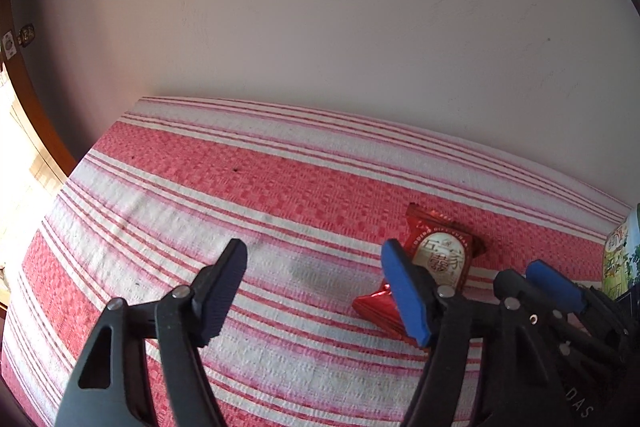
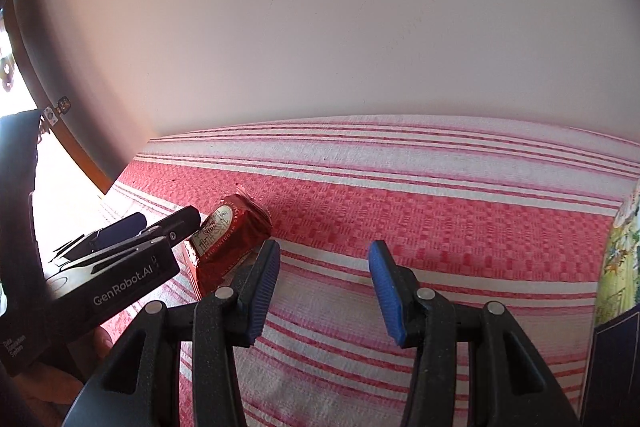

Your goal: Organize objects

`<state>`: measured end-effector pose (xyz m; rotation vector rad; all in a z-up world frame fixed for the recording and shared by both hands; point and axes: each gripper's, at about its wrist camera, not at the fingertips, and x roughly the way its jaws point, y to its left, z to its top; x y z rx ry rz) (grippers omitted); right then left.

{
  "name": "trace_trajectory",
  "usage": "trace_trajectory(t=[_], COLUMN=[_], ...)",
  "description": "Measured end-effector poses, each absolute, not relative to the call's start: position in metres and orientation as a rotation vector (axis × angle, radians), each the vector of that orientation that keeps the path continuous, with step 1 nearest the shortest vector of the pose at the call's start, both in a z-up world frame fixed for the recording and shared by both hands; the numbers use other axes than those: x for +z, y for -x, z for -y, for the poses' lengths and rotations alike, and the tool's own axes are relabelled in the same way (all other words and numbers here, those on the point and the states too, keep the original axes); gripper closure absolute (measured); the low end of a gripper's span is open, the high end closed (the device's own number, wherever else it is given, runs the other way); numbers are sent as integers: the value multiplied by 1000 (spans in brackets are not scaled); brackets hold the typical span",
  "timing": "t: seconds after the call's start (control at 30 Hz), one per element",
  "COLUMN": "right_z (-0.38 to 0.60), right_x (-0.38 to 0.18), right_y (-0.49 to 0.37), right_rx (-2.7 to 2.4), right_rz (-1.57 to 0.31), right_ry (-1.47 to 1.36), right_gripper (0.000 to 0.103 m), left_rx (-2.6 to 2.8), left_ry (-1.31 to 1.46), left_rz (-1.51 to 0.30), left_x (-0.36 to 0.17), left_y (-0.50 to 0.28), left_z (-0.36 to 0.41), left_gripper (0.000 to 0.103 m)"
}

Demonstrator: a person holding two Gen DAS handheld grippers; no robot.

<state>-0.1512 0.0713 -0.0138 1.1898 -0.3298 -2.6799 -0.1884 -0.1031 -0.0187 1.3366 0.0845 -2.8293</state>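
Note:
A red foil snack packet (image 1: pixel 440 263) with a cream label lies on the red-and-white striped cloth (image 1: pixel 248 187). In the left wrist view it lies just behind my left gripper's right finger. My left gripper (image 1: pixel 316 287) is open and empty, low over the cloth. In the right wrist view the same packet (image 2: pixel 228 243) lies beyond and left of my open, empty right gripper (image 2: pixel 324 287). The left gripper's body (image 2: pixel 132 267) sits just left of the packet there. The right gripper's blue pad (image 1: pixel 554 285) shows at the right of the left wrist view.
A green and yellow printed pack (image 2: pixel 618 255) stands at the right edge of the cloth, also visible in the left wrist view (image 1: pixel 620 255). A dark box edge (image 2: pixel 616 359) is below it. A pale wall (image 1: pixel 320 7) rises behind the table. A wooden door frame (image 1: pixel 28 95) is at left.

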Motion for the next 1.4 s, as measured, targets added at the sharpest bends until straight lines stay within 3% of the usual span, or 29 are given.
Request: trace_trajectory(t=[0.27,0.37,0.5,0.57,0.67,0.73,0.8,0.87,1.03,1.27,1.33,1.4], right_z=[-54,-55,-57,-58,-56,-55,-53,-51,-60,-70,-73,-82], right_x=[-13,-16,-19,-19,-23,-24,-24,-23,-23,-23,-23,-22], right_y=[154,161,169,170,175,175,174,172,167,164,167,169], right_rx=[-2643,-2651,-2628,-2592,-2517,-2466,-2459,-2447,-2389,-2395,-2383,-2378], right_rz=[290,284,257,274,323,345,334,321,388,467,496,551], right_ry=[-1209,-1216,-1218,-1209,-1211,-1226,-1217,-1209,-1200,-1219,-1232,-1232], right_gripper=[53,59,63,68,88,98,98,98,98,99,99,99], left_rx=[-2811,-2851,-2868,-2903,-2926,-2972,-3005,-3025,-3050,-3063,-3064,-3054], left_ry=[-1368,-1366,-1377,-1391,-1401,-1422,-1440,-1437,-1401,-1486,-1505,-1521], left_rz=[-4,65,41,26,68,27,-12,-16,81,40,47,37], left_x=[-31,-27,-26,-26,-27,-26,-27,-26,-23,-30,-29,-29], left_y=[193,188,186,186,187,187,188,187,180,184,183,185], left_z=[99,83,81,78,70,72,74,72,65,81,84,92], left_gripper=[35,55,64,76,77,88,100,103,103,103,96,82])
